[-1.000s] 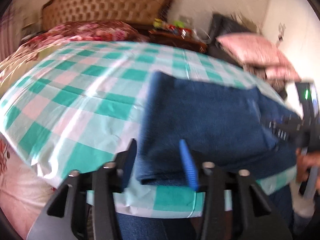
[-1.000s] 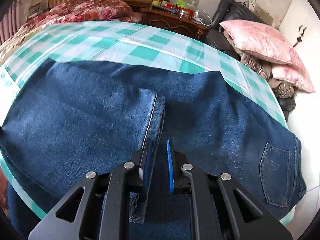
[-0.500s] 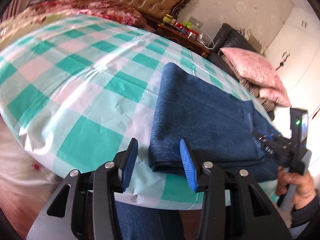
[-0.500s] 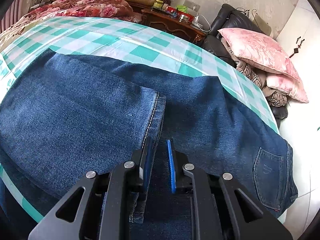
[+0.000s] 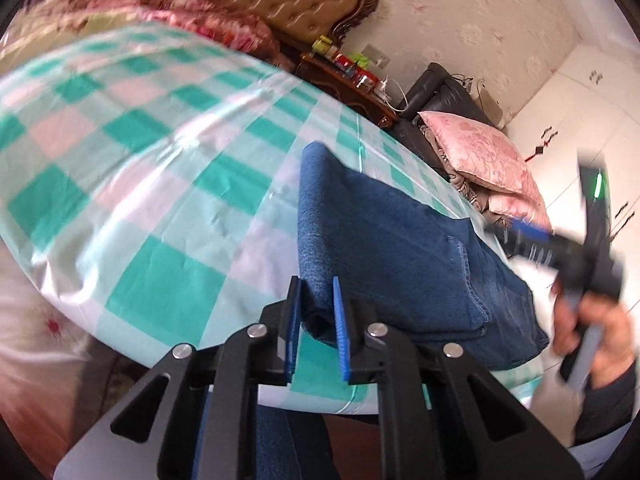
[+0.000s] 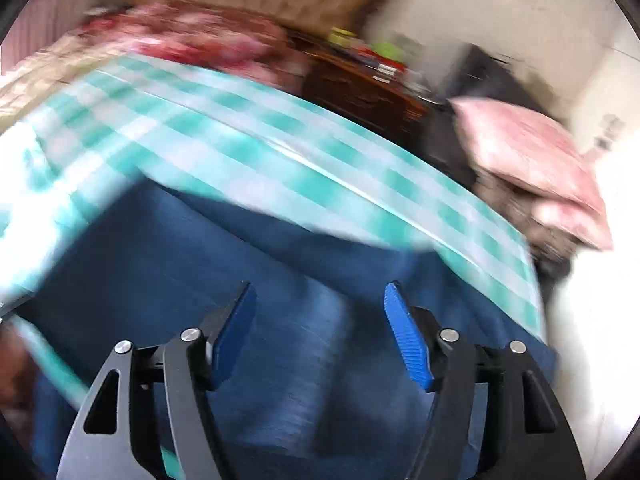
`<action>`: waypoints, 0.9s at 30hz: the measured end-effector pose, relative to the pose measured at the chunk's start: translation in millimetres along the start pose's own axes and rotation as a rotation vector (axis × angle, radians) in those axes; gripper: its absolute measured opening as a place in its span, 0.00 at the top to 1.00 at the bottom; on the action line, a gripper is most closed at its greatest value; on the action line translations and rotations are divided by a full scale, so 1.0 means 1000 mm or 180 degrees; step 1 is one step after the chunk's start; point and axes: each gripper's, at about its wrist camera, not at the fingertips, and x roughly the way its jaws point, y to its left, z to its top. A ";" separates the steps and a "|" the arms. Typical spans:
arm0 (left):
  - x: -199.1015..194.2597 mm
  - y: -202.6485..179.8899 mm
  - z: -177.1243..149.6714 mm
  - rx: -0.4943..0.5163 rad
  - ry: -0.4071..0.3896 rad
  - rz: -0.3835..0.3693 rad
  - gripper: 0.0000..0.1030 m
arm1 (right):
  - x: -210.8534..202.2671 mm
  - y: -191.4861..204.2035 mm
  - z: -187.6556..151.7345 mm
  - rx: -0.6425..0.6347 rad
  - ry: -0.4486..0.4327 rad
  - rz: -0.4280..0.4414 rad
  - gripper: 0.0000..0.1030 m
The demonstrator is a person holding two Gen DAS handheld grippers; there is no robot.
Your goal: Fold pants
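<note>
The folded jeans (image 5: 392,256) lie on the green-checked tablecloth (image 5: 160,208) toward the table's near edge, from centre out to about 3 o'clock in the left wrist view. The left gripper (image 5: 315,320) is closing on the near folded corner of the jeans, its blue pads on either side of the cloth. The right gripper (image 6: 320,336), held in a hand (image 5: 592,328) at 3 o'clock, is opening wide above the jeans with nothing between its pads, the view blurred.
</note>
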 end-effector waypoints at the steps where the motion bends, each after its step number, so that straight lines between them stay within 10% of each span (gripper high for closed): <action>1: -0.002 -0.006 0.001 0.0076 -0.0031 0.0051 0.85 | 0.001 0.014 0.014 -0.0106 0.0049 0.0130 0.35; 7: -0.004 -0.027 0.002 0.0356 -0.0073 0.0296 0.86 | 0.046 0.108 0.082 -0.0365 0.0706 0.0913 0.35; 14: -0.006 -0.034 0.002 0.0478 -0.0108 0.0362 0.86 | 0.094 0.170 0.084 -0.0632 0.1085 0.0623 0.36; 16: -0.007 -0.034 0.001 0.0459 -0.0127 0.0329 0.86 | 0.103 0.172 0.080 -0.0661 0.1115 0.0483 0.67; 19: -0.006 -0.030 0.001 0.0321 -0.0148 0.0309 0.85 | 0.103 0.167 0.076 -0.0648 0.1052 0.0407 0.79; 21: -0.003 -0.022 0.001 0.0134 -0.0124 0.0304 0.49 | 0.102 0.163 0.076 -0.0602 0.1017 0.0415 0.84; 23: 0.008 -0.018 -0.002 0.0024 -0.0028 0.0353 0.34 | 0.101 0.156 0.077 -0.0517 0.0988 0.0460 0.87; 25: 0.018 -0.018 -0.002 -0.0045 0.0043 0.0305 0.35 | 0.101 0.152 0.078 -0.0454 0.0965 0.0510 0.89; 27: 0.029 -0.021 0.001 -0.0083 0.0095 0.0264 0.74 | 0.097 0.146 0.080 -0.0378 0.0930 0.0592 0.90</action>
